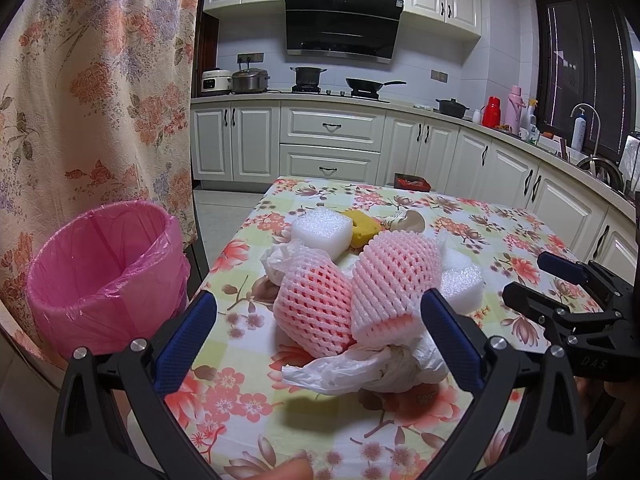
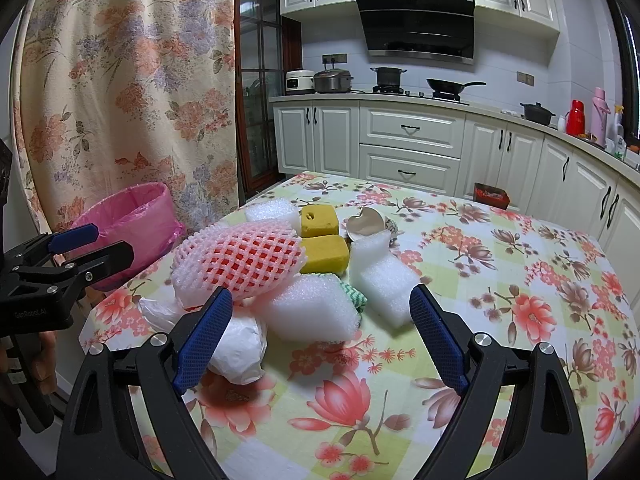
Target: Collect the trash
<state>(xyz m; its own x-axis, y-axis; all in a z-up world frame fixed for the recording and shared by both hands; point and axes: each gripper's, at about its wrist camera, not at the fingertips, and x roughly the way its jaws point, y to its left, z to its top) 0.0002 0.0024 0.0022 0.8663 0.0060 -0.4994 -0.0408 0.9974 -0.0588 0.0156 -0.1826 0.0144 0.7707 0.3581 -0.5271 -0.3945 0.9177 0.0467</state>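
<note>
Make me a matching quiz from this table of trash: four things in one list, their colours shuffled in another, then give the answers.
Things:
1. foam fruit net
2. sponge
3. bin liner
4. foam block

Colours:
A. yellow
B. white
C. see-through pink
D. pale pink mesh

Pairs: 1-D, 2-A, 3-C, 4-B

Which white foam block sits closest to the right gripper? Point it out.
The white foam block just left of centre between the right gripper fingers, beside the crumpled plastic bag. The other blocks lie farther back.
</note>
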